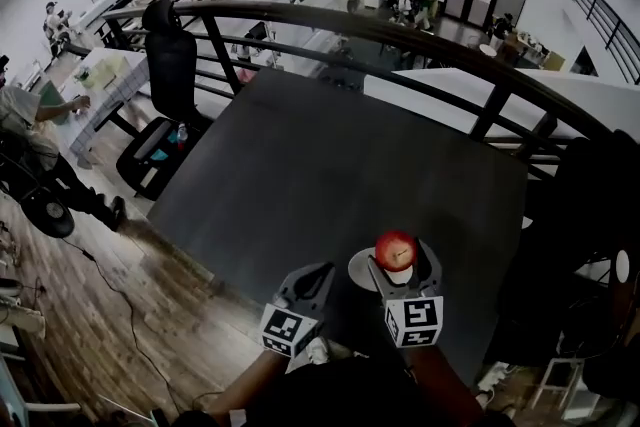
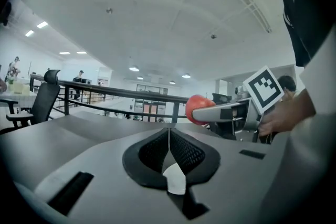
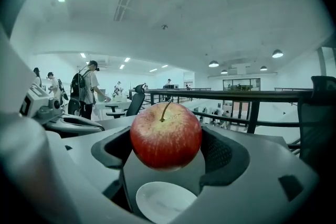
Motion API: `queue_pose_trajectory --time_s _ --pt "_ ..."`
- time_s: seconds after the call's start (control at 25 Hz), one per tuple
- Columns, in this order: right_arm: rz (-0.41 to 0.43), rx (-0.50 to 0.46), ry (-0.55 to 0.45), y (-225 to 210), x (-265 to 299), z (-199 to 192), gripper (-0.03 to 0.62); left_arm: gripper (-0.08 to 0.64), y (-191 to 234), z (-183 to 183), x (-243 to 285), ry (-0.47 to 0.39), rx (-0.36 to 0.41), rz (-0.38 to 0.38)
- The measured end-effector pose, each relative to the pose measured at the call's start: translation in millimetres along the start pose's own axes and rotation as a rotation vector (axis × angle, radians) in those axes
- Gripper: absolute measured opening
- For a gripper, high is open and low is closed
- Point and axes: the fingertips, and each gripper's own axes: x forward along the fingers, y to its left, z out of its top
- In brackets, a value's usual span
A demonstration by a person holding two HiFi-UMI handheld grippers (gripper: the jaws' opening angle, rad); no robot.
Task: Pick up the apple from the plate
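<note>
Right gripper (image 3: 168, 150) clamps the apple (image 3: 166, 134) above the plate (image 3: 165, 203), seemingly clear of its half-hidden rim; left gripper (image 2: 169, 145) closed, empty.

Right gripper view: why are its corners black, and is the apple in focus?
Right gripper view: the wide-angle lens gives a round picture with black corners; the apple is sharp, under a bluish cast. Left gripper view: same black rim. Head view: fuller frame, the apple small but clear.
</note>
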Motion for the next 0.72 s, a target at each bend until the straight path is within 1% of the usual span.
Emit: queue_pose_trajectory --time_s 0.16,0.36,0.52,0.72 --pt "-0.008 -0.016 -0.081 -2.7 -10.3 32.5 0.423 0.029 10.1 20.4 0.5 -0.050 0.001 0.020" --pt "-0.008 -0.027 -0.154 -2.8 -23.5 58.3 0.423 0.029 9.4 38.2 1.0 -0.093 0.009 0.018" --pt "-0.010 -0.029 -0.191 -2.6 -31.8 66.2 0.423 0.029 0.0 40.8 -0.2 -0.103 0.022 0.000" --pt "-0.020 -0.062 -0.195 -1.3 -35.7 69.2 0.423 0.029 -6.9 42.7 -1.7 -0.105 0.026 -0.011"
